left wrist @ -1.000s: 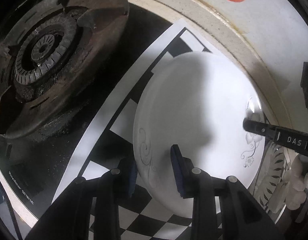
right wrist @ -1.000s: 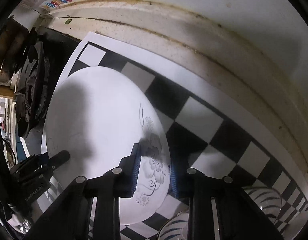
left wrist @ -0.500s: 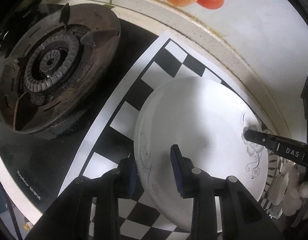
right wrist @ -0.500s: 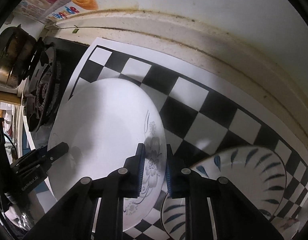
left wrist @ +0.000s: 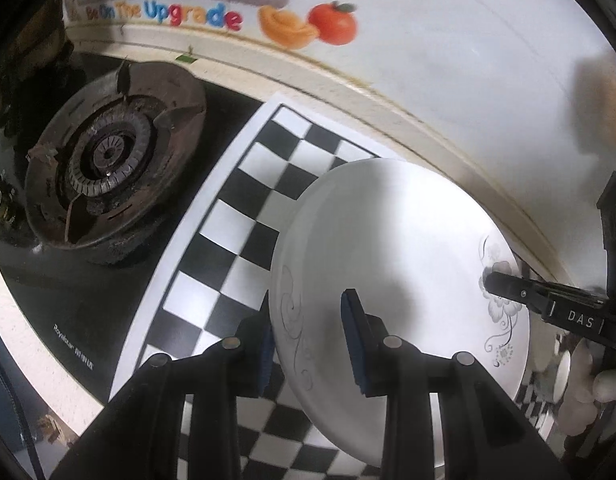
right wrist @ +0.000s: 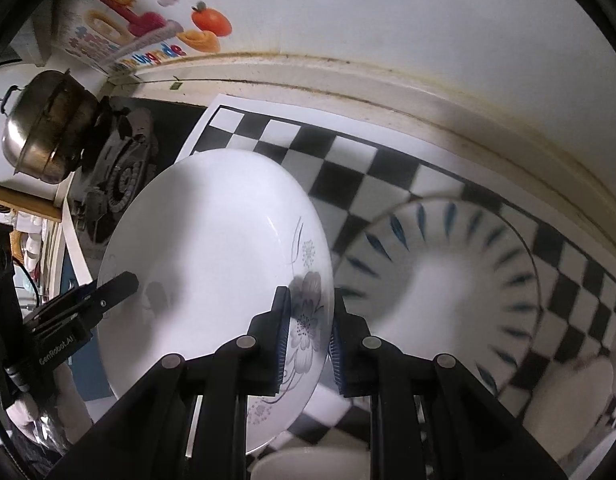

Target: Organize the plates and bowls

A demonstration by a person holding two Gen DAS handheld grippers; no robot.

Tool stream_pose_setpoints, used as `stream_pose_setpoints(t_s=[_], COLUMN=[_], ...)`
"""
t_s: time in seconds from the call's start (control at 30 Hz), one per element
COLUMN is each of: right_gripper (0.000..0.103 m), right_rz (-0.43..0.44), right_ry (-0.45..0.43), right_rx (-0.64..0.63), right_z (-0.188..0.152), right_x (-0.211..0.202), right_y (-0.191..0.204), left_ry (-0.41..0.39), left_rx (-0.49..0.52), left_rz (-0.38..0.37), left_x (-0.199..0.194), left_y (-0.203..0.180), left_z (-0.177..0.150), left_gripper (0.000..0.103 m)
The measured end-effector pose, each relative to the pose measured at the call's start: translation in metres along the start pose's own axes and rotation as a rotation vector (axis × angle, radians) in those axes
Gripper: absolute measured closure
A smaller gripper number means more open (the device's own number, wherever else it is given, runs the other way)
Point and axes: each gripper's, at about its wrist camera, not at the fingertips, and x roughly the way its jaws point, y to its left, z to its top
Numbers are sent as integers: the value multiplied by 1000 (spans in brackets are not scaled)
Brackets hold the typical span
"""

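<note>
Clearly, the white plate (left wrist: 396,280) is carried in the air by both tools at once, above the checkered mat (left wrist: 244,216). The left gripper (left wrist: 308,336) pinches the plate's rim on one side, with one pad under the edge and one on the upper face. The right gripper (right wrist: 306,338) pinches the opposite rim, just on the grey flower print.

The main danger seems to be the grip itself. Each pair of pads holds only a narrow strip of a smooth, glazed rim, so the plate could slip out if one hand pulls away from the other or tilts more than its partner. If the two hands do not move together, the plate may also twist between the pads and fall on the dishes below.

Under the right side lies a bowl with blue leaf marks (right wrist: 440,280), and a white cup or bowl (right wrist: 308,464) shows at the lower edge of the right wrist view. A careless lowering could knock the plate's rim against these, and both are breakable.

To the left stands the gas burner (left wrist: 108,160) on the black stove, and further away a metal pot (right wrist: 48,136). The wall with the coloured sticker (left wrist: 212,8) is close behind the mat, so there is little room for swinging the plate backward.
</note>
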Motion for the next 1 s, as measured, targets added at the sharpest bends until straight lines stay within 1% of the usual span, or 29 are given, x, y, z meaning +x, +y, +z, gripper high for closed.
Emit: stream_pose_setpoints(t_s=[0.13,0.27,0.5,0.67,0.8,1.0], right_gripper=[83,83,84,84,84,84], right_rz=[0,-13,-23,-27,-18,-13], right_ry=[-40,-85,-131,-126,-97,-61], right_rx=[25,52,106,130,169,238], right_z=[-34,-75,-156,-205,-240,-267], right_x=[-32,-63,-95,-96,-84,-59], right_y=[-10,-21,-43,-59,-76,-101], left_ry=[-23,-29,3,35,71,135], left_rx=[46,101,177,242,276,323], left_rz=[-18,-40,-86,-98,-109,-102], left_x=[-19,-35,-47,-41,-28,0], left_y=[-18,-37,-62,-76,-84,-98], left_z=[-16,-43,-81,-108,-129,-155], left_gripper=[75,75,75,75,75,75])
